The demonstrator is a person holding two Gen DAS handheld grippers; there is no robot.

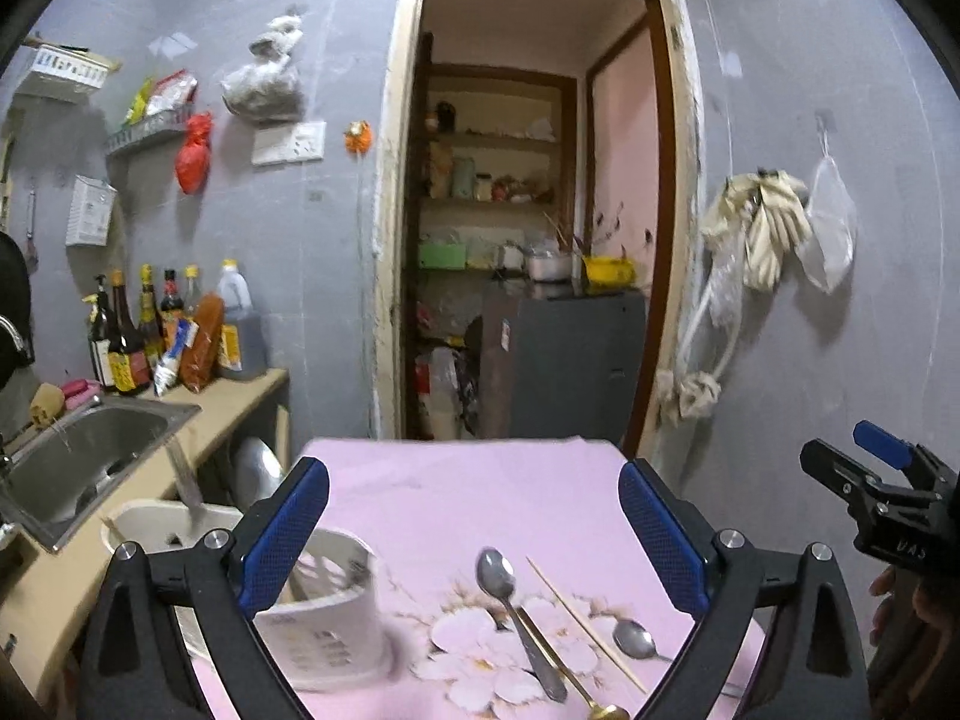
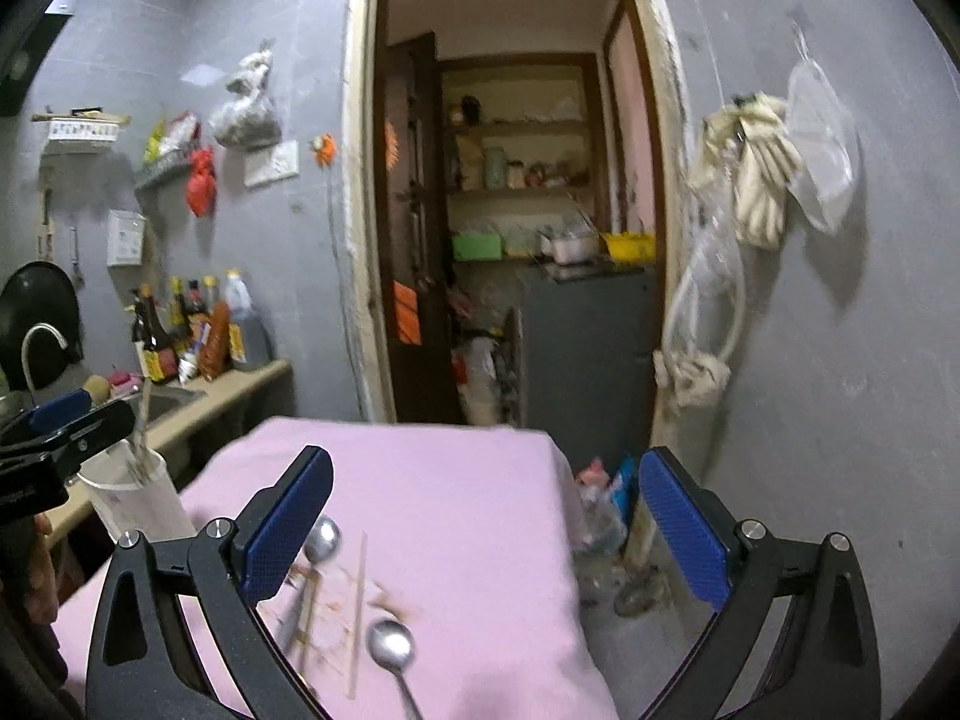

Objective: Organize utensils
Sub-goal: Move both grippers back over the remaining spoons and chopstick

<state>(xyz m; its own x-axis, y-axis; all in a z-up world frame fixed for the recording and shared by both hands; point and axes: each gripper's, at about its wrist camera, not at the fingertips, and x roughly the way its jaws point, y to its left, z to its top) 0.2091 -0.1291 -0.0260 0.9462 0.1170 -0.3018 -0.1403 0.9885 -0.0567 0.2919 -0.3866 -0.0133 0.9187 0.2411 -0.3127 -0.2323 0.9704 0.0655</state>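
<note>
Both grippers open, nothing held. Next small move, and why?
Probably lower the right gripper onto the nearer small steel spoon. It lies loose on the pink floral tablecloth, apart from the wooden chopstick and larger steel spoon, and the white plastic utensil holder still has room.

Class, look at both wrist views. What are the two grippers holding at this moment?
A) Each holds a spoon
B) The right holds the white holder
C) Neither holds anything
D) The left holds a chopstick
C: the left gripper and right gripper both have jaws spread wide with nothing between them, and the spoons lie on the pink cloth.
</note>
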